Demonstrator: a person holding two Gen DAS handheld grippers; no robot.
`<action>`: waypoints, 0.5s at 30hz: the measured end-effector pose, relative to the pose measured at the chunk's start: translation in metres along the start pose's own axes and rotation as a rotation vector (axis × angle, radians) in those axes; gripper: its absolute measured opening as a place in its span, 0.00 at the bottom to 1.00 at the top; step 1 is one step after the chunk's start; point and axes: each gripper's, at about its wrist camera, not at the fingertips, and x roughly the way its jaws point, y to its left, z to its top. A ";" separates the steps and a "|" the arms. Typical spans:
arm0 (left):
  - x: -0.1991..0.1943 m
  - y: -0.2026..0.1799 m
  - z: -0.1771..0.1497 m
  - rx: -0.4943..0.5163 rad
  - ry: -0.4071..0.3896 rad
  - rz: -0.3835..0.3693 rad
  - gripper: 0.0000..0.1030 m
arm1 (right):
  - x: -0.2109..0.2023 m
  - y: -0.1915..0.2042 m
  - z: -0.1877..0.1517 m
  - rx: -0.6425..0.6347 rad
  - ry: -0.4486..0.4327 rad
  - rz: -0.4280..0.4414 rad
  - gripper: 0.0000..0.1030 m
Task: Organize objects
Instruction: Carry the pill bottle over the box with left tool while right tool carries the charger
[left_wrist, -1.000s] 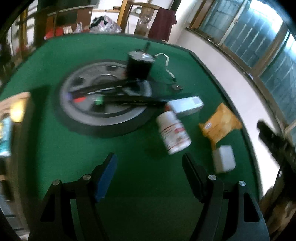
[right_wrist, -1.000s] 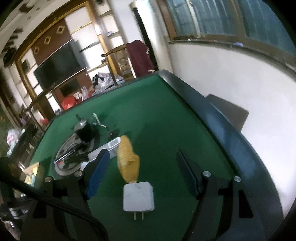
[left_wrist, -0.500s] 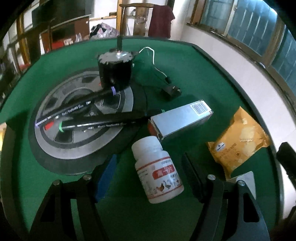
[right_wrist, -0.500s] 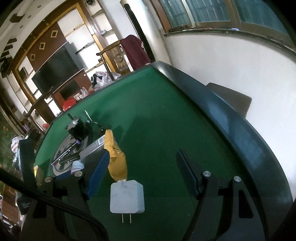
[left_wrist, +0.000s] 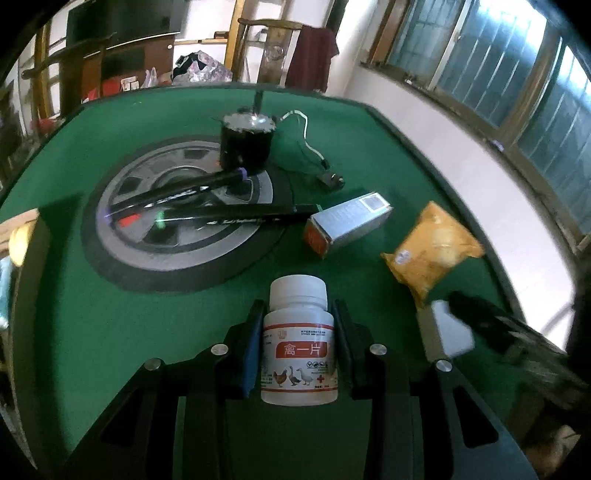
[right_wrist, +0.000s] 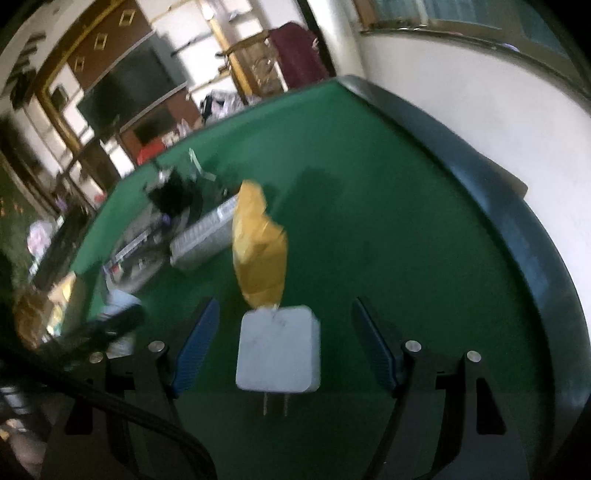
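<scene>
Left gripper (left_wrist: 298, 347), jaws just closing, pinches the white bottle (left_wrist: 298, 339); squeeze evenly, lift straight; marker tray (left_wrist: 177, 218) at eleven o'clock.

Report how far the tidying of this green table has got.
Done: markers and a black motor already lie on the wheel-print mat. In hand: the left gripper has just been closing around the white pill bottle; the right gripper straddles the white charger, open. Left: silver box, yellow packet.
</scene>
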 end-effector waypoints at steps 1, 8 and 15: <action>-0.009 0.001 -0.003 0.002 -0.012 -0.001 0.29 | 0.002 0.003 -0.002 -0.015 0.011 -0.013 0.71; -0.047 0.008 -0.021 0.024 -0.063 0.001 0.30 | 0.013 0.020 -0.014 -0.104 0.058 -0.145 0.43; -0.081 0.046 -0.041 -0.045 -0.088 -0.036 0.30 | -0.004 0.032 -0.021 -0.128 0.067 -0.095 0.41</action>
